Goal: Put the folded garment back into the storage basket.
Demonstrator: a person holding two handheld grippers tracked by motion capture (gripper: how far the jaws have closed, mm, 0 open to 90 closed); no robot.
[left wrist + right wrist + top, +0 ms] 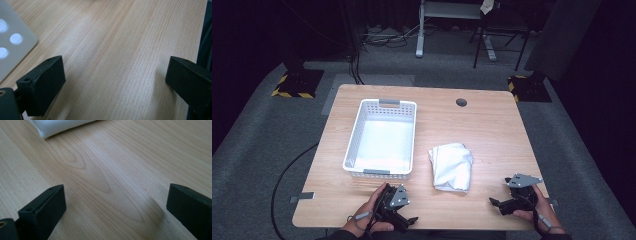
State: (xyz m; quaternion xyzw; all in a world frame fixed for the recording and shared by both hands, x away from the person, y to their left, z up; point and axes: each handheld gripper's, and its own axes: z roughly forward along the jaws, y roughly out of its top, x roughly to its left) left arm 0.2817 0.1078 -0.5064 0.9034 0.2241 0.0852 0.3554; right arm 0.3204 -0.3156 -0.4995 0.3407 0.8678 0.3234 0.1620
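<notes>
A folded white towel (451, 166) lies on the wooden table (482, 125), right of a white perforated basket (382, 139) that holds nothing. My left gripper (409, 219) rests near the table's front edge, below the basket, with its jaws spread wide over bare wood (112, 75); the basket's corner (12, 42) shows at the left of the left gripper view. My right gripper (494, 202) sits at the front right, also open over bare wood (112, 195), with the towel's edge (57, 126) ahead of it at the top of the right gripper view.
A round cable hole (461, 102) is set in the table's far side. Yellow-and-black stand bases (297, 84) rest on the grey carpet beyond the table corners, and desk legs (419, 35) stand further back. A cable (287, 175) trails on the floor at the left.
</notes>
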